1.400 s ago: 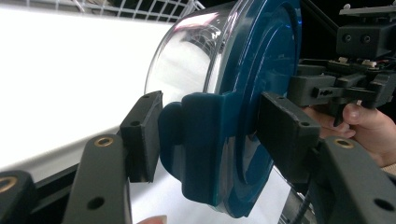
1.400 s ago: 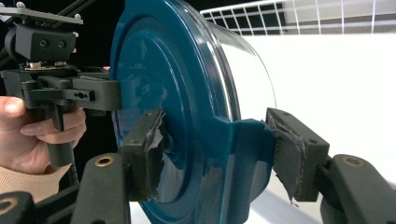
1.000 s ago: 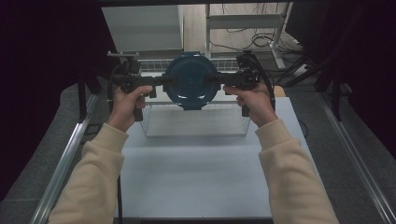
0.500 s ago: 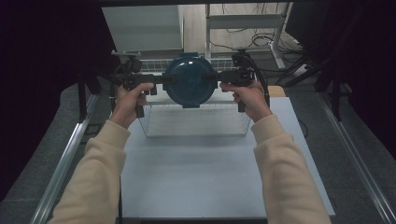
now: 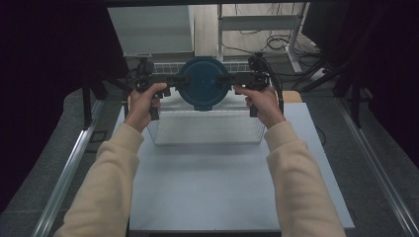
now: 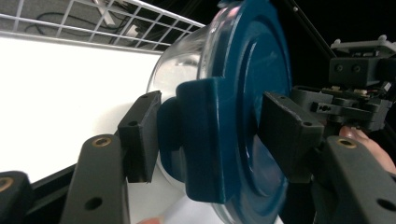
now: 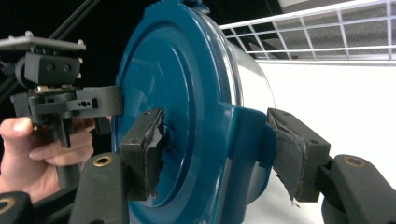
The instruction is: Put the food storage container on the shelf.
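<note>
Left gripper (image 5: 170, 81), upper left of centre: clenched on lidded container's (image 5: 203, 83) left clip. Container upper centre, lid facing camera, held above wire basket (image 5: 206, 128). Right gripper (image 5: 225, 79) clamped on right clip. Both equally near; grip axis horizontal.

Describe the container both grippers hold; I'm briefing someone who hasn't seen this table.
Start at the white wire basket on the pale table. Above its far side hangs a round clear glass container with a dark blue lid, clamped at opposite side tabs, the scene's one blue thing.
</note>
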